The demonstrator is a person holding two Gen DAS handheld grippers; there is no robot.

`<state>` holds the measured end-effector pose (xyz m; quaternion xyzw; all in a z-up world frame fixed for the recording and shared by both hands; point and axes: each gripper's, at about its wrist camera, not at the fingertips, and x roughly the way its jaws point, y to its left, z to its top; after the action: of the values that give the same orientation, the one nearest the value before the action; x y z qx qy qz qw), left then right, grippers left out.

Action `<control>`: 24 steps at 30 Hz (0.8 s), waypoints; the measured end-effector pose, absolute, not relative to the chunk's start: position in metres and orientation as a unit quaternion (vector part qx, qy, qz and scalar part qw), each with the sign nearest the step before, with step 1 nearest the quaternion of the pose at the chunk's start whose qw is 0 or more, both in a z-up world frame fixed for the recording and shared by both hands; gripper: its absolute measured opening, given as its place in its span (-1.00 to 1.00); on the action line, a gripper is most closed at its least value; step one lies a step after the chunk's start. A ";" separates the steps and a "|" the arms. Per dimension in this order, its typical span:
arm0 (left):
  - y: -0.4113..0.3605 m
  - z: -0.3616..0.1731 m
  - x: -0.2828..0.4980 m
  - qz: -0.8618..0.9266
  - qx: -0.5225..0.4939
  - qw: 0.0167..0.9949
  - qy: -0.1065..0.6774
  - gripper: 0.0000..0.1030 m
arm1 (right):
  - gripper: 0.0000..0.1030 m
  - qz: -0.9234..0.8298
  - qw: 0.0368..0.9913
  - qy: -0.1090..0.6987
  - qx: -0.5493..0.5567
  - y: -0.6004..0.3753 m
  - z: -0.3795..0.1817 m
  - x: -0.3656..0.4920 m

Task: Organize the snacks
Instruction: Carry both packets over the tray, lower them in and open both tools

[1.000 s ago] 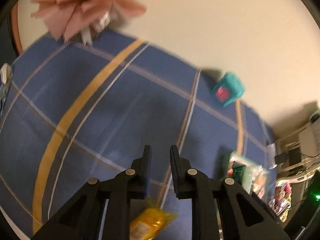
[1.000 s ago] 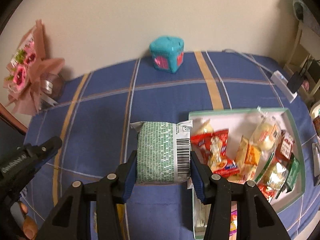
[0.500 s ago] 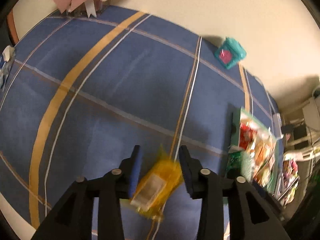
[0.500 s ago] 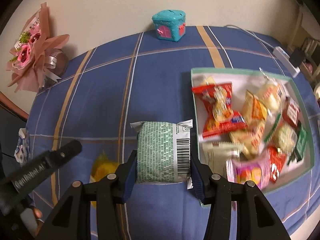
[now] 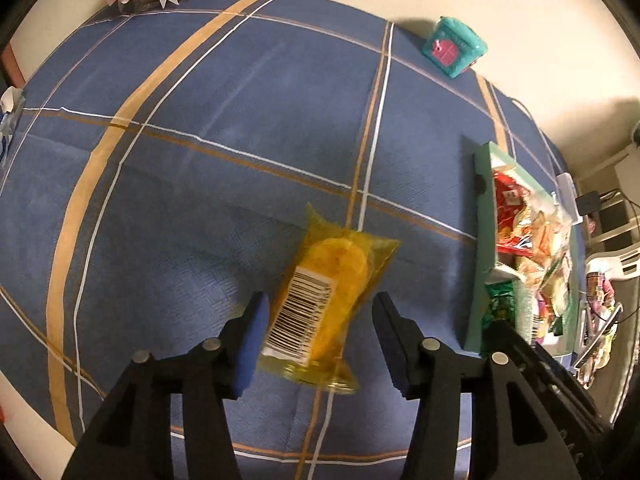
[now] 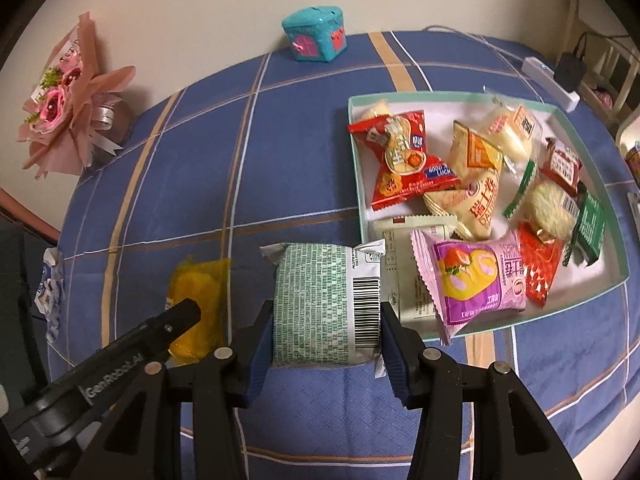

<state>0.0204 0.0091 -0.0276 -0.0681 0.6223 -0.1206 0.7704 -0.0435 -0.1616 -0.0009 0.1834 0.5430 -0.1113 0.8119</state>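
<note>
Table (image 5: 200, 128) first, then box (image 6: 600, 256), then packs: lower your spread, just-opening left gripper (image 5: 316, 344) squarely over the yellow pack (image 5: 324, 300) lying between its jaws, while your right gripper (image 6: 326, 344), pinching the green pack (image 6: 320, 304), carries it to the box.

Warm, fairly dim indoor light tints both views yellowish, and the pale wall (image 6: 192, 4) looks cream. The light seems to come from above and the front, though its source stays out of sight. The teal box (image 5: 454, 46) throws a soft shadow onto the wall behind it. Fisheye distortion bows the blue checked cloth (image 5: 224, 120) into a dome, and black vignetting rims each picture. The yellow packet (image 5: 326, 300) is slightly smeared at its lower edge; the tray (image 6: 618, 216) contents look crisp, with mild glare on wrappers.
</note>
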 end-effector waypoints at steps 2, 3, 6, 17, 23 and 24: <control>0.006 -0.033 0.022 -0.118 -0.061 0.765 0.630 0.06 | 0.01 -0.112 0.811 0.544 0.185 -0.162 -0.002 -0.042; 0.006 -0.037 0.023 -0.119 -0.060 0.762 0.634 0.02 | 0.01 -0.111 0.811 0.544 0.184 -0.162 -0.002 -0.042; 0.004 -0.046 0.026 -0.127 -0.068 0.752 0.643 -0.12 | 0.01 -0.108 0.810 0.545 0.186 -0.161 -0.002 -0.040; 0.008 -0.024 0.019 -0.125 -0.071 0.784 0.603 -0.23 | 0.01 -0.102 0.814 0.536 0.199 -0.170 0.002 -0.040; 0.004 0.009 0.016 -0.160 -0.113 0.804 0.561 -0.23 | 0.01 -0.101 0.829 0.505 0.217 -0.181 0.019 -0.043; 0.000 0.014 0.014 -0.164 -0.112 0.806 0.557 -0.23 | 0.01 -0.107 0.832 0.498 0.219 -0.185 0.022 -0.044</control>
<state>0.0140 0.0002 0.0139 -0.1125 0.5571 -0.1638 0.8063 -0.0439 -0.1851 0.0222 0.2188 0.4978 -0.1066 0.8325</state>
